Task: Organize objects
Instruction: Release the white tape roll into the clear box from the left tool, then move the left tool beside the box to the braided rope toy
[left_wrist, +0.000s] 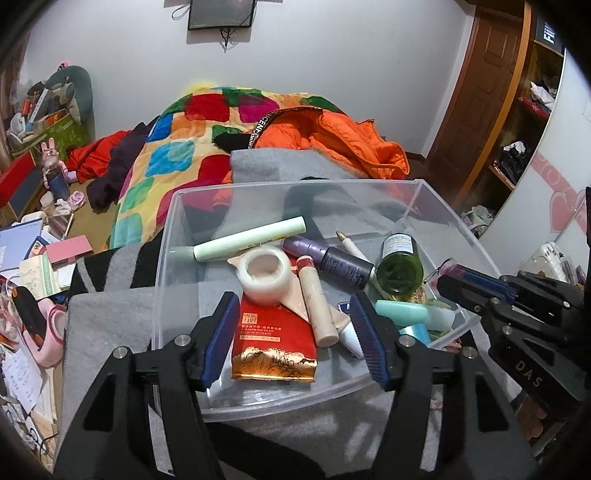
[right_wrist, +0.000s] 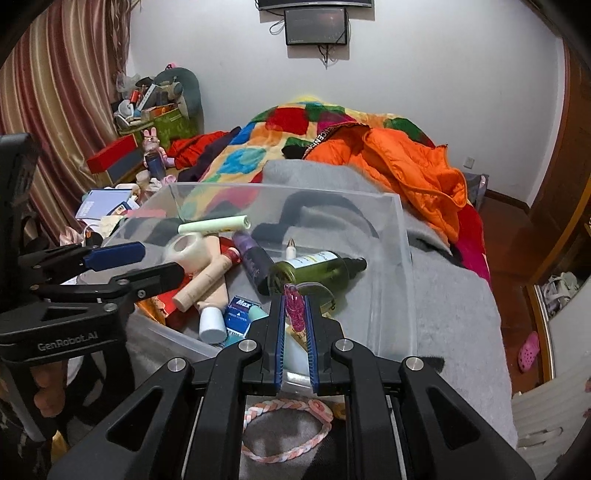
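Note:
A clear plastic bin (left_wrist: 295, 185) (right_wrist: 280, 190) sits on a grey blanket. It holds a pale green tube (left_wrist: 251, 240), a white tape roll (left_wrist: 264, 275), a purple bottle (left_wrist: 332, 260), a green bottle (left_wrist: 400, 264) (right_wrist: 314, 271), a beige tube (left_wrist: 317, 302) and a red packet (left_wrist: 273, 339). My left gripper (left_wrist: 293, 301) (right_wrist: 162, 260) hangs open over the bin's near side. The red packet lies flat below and between its fingers, and the pads do not press it. My right gripper (right_wrist: 294, 299) (left_wrist: 445, 275) is shut on a thin pink glitter stick (right_wrist: 294, 312) above the bin's near right corner.
A braided pink-and-white hairband (right_wrist: 288, 432) lies on the blanket (right_wrist: 454, 295) in front of the bin. Behind it are a patchwork quilt (left_wrist: 177, 155) and an orange jacket (left_wrist: 343, 140). Boxes and papers (left_wrist: 33, 266) clutter the left; a wardrobe (left_wrist: 524, 129) stands at the right.

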